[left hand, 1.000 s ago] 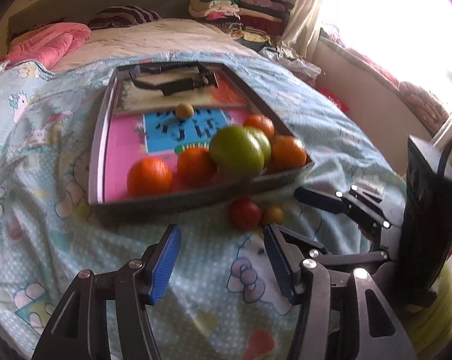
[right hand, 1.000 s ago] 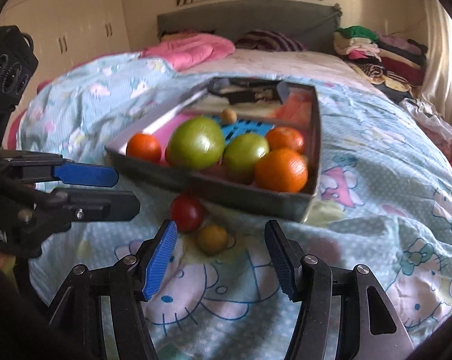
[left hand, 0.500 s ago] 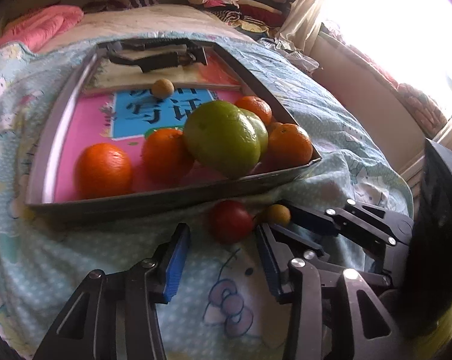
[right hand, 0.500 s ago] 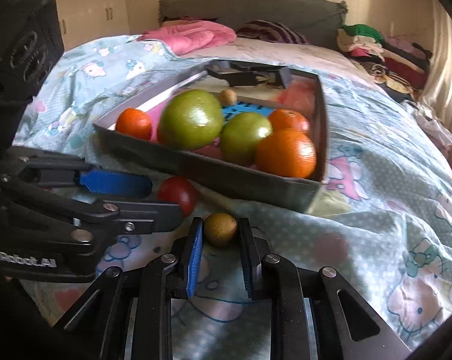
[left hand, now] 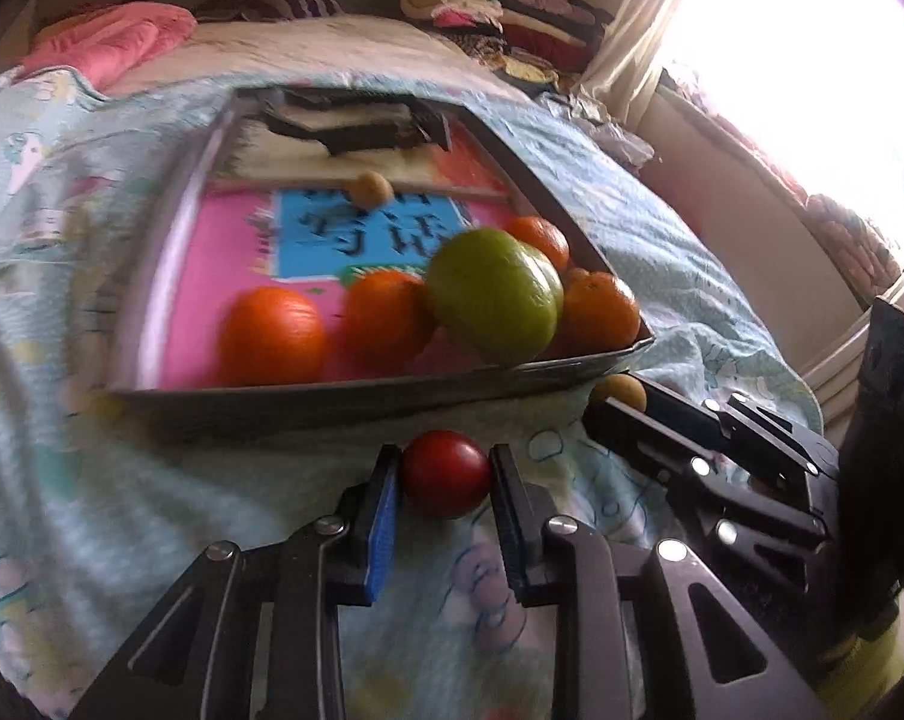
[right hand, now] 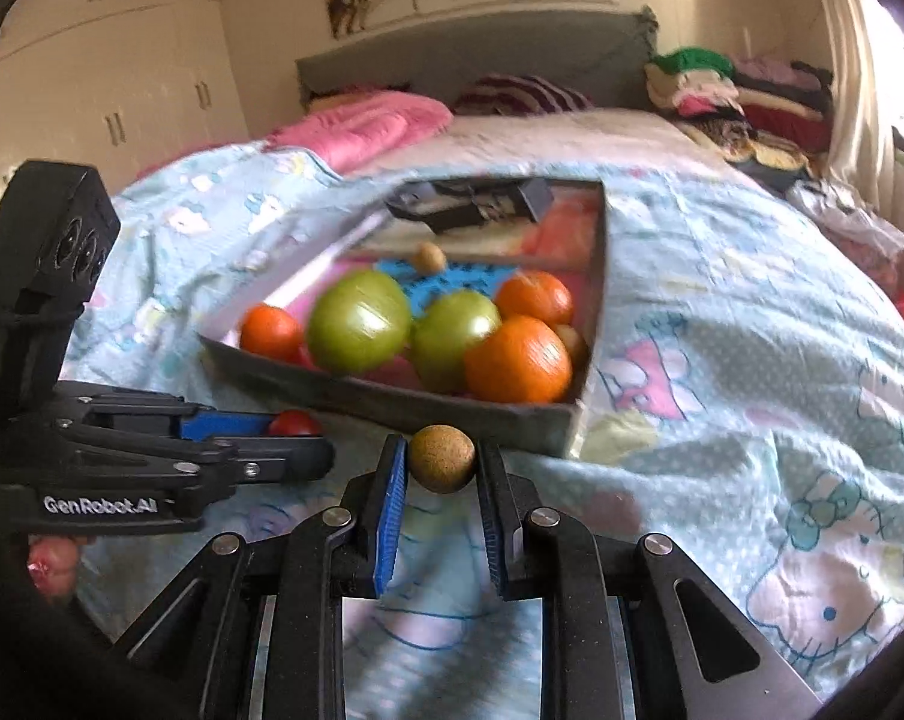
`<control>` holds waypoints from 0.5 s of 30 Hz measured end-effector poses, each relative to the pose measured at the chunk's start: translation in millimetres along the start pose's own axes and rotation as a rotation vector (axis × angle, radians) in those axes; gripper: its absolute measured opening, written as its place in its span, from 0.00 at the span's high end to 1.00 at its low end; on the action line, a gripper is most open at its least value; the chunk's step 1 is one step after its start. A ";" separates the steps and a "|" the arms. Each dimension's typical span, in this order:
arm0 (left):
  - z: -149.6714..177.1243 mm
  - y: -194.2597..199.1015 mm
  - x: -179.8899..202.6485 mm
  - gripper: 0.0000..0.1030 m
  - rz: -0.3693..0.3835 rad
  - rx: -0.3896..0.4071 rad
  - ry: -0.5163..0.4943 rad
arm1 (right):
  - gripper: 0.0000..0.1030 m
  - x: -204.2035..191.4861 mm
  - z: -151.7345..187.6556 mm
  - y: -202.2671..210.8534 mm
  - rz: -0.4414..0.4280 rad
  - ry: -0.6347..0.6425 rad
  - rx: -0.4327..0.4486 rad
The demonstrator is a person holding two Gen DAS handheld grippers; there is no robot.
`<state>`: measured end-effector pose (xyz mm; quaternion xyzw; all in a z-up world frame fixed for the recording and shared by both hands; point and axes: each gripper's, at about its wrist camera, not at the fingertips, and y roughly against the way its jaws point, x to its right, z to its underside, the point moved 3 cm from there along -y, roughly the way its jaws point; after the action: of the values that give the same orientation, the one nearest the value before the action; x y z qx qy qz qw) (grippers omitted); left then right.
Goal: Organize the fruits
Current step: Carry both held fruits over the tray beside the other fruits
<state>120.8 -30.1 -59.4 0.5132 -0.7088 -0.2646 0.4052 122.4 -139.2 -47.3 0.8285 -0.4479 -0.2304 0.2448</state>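
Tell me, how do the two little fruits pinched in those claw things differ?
The red fruit in the left gripper is smooth, glossy and somewhat larger; the brown fruit in the right gripper is dull, speckled and smaller. Both are round, clamped between fingers, just in front of the tray of oranges.

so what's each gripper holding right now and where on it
The left gripper is shut on the red fruit, pads on its two sides. The right gripper is shut on the small brown fruit, also across its sides.
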 end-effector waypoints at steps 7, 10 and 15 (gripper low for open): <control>-14.1 43.1 -30.0 0.71 -0.084 0.100 0.030 | 0.77 -12.2 -10.7 9.1 -0.025 0.015 0.079; -21.0 43.9 -35.9 0.71 -0.085 0.104 0.056 | 0.77 -11.2 -12.0 5.0 -0.005 0.020 0.072; -31.6 35.3 -21.9 0.71 -0.061 0.101 0.034 | 0.77 -13.7 -18.3 1.2 0.013 0.039 0.078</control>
<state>132.6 3.6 -21.3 0.5588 -0.6983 -0.2320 0.3825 125.8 -124.4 -30.2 0.8387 -0.4571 -0.1950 0.2227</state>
